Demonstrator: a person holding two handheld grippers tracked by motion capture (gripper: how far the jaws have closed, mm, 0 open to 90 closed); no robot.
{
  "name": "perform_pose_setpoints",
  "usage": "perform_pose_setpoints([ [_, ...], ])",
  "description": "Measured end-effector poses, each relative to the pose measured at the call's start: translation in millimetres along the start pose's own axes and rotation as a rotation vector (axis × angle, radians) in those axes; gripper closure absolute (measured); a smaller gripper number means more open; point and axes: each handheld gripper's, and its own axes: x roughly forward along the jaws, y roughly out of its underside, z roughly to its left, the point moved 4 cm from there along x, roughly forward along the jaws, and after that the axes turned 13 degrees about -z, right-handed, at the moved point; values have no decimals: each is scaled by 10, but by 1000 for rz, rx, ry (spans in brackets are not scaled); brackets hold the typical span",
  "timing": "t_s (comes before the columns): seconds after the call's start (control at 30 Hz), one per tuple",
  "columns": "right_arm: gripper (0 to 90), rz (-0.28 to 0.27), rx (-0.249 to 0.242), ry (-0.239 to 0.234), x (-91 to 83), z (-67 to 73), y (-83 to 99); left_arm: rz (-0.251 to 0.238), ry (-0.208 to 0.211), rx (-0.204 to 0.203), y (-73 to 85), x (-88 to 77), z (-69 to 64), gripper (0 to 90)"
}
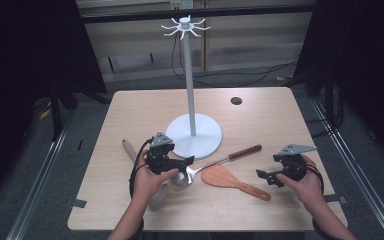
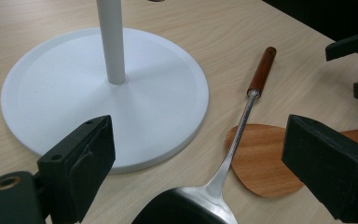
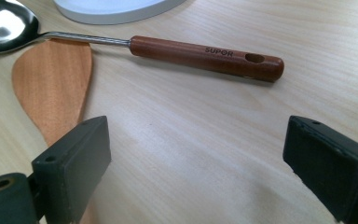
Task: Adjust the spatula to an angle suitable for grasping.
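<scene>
On the ladle's wooden handle (image 3: 207,57), "SUPOR" lettering.

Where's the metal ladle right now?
High view: the ladle lies centre-front, its bowl by the left claw, its stem across the wooden spatula, near the stand's base.

From my remote seat: both forearms bare, no sleeves. My left gripper (image 1: 182,162) is a black blocky body w/ a grey three-cornered plate on top and a black cable looping off it. My right gripper (image 1: 263,175) is the same build, black w/ grey plate. Up close the jaws are thick matte-black rectangular blocks w/ small screw holes; brass-ringed hole at lower left.
</scene>
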Motion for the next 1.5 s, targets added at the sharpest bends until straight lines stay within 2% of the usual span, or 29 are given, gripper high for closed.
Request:
perform_pose_setpoints([
  [0.17, 83, -3, -3, 5, 60, 8, -21, -4, -5, -11, -7, -61, -8, 95],
  [0.23, 86, -1, -7, 2, 103, 9, -29, 1, -13, 0, -2, -85, -11, 94],
  [0.37, 112, -10, -3, 18, 163, -2, -52, -6, -20, -4, 1, -131, -19, 94],
  [0.5, 275, -38, -9, 65, 238, -100, -106, -11, -37, 7, 13, -235, -2, 94],
  [0.53, 275, -38, -9, 65, 238, -100, -106, -11, -37, 7, 13, -235, -2, 94],
  [0.57, 317, -44, -14, 81, 253, -128, -114, -10, -40, 4, 22, -264, 7, 94],
  [0.6, 454, -33, -37, 111, 285, -184, -116, -11, -46, 1, 27, -279, 12, 94],
  [0.63, 454, -33, -37, 111, 285, -184, -116, -15, -55, -2, 33, -298, 20, 94],
  [0.67, 598, -24, -41, 133, 319, -240, -123, -17, -61, -7, 46, -332, 38, 94],
  [0.7, 638, -21, -47, 139, 331, -264, -128, -19, -66, -12, 54, -356, 48, 95],
  [0.73, 679, -17, -55, 168, 351, -306, -135, -15, -66, -5, 57, -374, 60, 94],
  [0.77, 679, -17, -55, 168, 351, -306, -135, -15, -66, -5, 57, -374, 60, 94],
  [0.8, 761, -11, -68, 201, 380, -360, -142, -28, -77, -20, 64, -403, 69, 94],
  [0.83, 761, -11, -68, 201, 380, -360, -142, -28, -77, -20, 64, -403, 69, 94],
  [0.87, 783, -8, -69, 248, 407, -434, -145, -24, -86, -19, 72, -428, 84, 94],
  [0.9, 780, -16, -55, 254, 420, -457, -146, -24, -84, -19, 77, -439, 91, 94],
  [0.97, 774, -22, -61, 271, 433, -493, -146, -27, -91, -28, 90, -465, 106, 94],
  [1.0, 771, -28, -43, 276, 467, -541, -130, -28, -98, -30, 103, -491, 119, 94],
  [1.1, 768, -3, -68, 301, 514, -587, -115, -28, -106, -34, 121, -513, 131, 94],
  [1.13, 770, -11, -41, 301, 536, -597, -119, -29, -110, -31, 126, -520, 133, 95],
  [1.2, 765, 1, -37, 301, 566, -627, -124, -29, -111, -16, 131, -529, 129, 99],
  [1.23, 763, 5, -32, 287, 583, -626, -118, -28, -113, -8, 132, -532, 125, 102],
  [1.3, 765, 5, -40, 282, 598, -620, -111, -26, -114, -7, 133, -536, 124, 107],
  [1.37, 784, 2, -46, 247, 629, -590, -123, -34, -113, -15, 124, -549, 127, 108],
  [1.43, 806, 3, -67, 240, 643, -564, -128, -34, -117, -11, 120, -553, 127, 109],
  [1.5, 806, 6, -63, 236, 644, -553, -128, -32, -114, -13, 119, -551, 123, 108],
])
